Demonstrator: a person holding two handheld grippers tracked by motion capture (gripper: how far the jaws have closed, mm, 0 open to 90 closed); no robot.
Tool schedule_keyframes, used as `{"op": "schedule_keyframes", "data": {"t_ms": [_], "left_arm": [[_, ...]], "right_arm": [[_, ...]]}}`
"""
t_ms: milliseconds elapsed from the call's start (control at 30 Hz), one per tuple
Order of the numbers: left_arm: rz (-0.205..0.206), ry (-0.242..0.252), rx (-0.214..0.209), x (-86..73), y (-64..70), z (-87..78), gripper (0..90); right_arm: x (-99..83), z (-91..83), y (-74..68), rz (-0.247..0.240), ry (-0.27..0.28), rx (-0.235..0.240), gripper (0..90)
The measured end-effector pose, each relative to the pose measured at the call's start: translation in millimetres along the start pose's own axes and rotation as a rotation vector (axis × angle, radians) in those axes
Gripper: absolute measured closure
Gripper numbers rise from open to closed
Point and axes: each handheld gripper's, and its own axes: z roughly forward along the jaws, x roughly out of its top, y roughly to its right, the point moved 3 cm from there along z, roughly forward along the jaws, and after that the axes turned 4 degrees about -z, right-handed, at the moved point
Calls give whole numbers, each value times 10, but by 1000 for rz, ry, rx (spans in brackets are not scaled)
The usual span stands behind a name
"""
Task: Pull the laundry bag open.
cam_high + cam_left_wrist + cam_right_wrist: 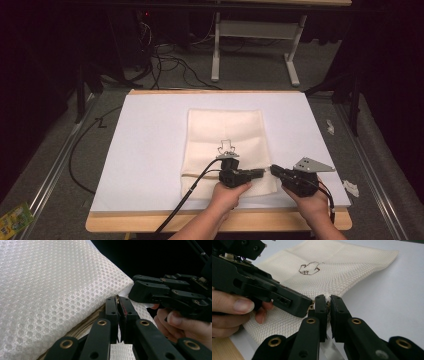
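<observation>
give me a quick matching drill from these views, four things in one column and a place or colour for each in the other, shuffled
Things:
1. mesh bag
2. left gripper
3. right gripper
4. green packet

Places or colours:
A. on the floor at the table's near left
B. cream, lying flat on the white sheet, a small dark outline drawing on it
C. jaws close together at the zipper along the bag's near edge, pointing right
D. at the bag's near right corner, jaws pointing left

Pairs: 1-B, 2-C, 3-D, 4-A
</observation>
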Motion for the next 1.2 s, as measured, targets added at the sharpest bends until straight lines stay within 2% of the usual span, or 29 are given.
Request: {"op": "schedule_keyframes", "data": {"t_ms": [67,300,500,633,700,800,1200], "left_arm": [[-18,-1,-8,4,-11,-9,874],[-22,-19,-11,20,-32,-49,877],[-3,-32,0,14,-54,-70,878],[-3,-31,-6,12,-49,-81,878],[6,-33,-3,11,-14,-79,878],[47,-41,8,30,75,-67,878],[39,-51,10,38,63,-51,876]], "right_arm": [[1,0,-4,1,0,-2,859],[-1,2,-17,6,-4,2,861],[1,13,-37,0,-10,-2,865],[5,6,-24,37,-2,19,868],[-3,10,-8,39,-6,31,868],[-22,25,5,22,-14,7,868],[-77,73,-14,7,-37,-1,869]]}}
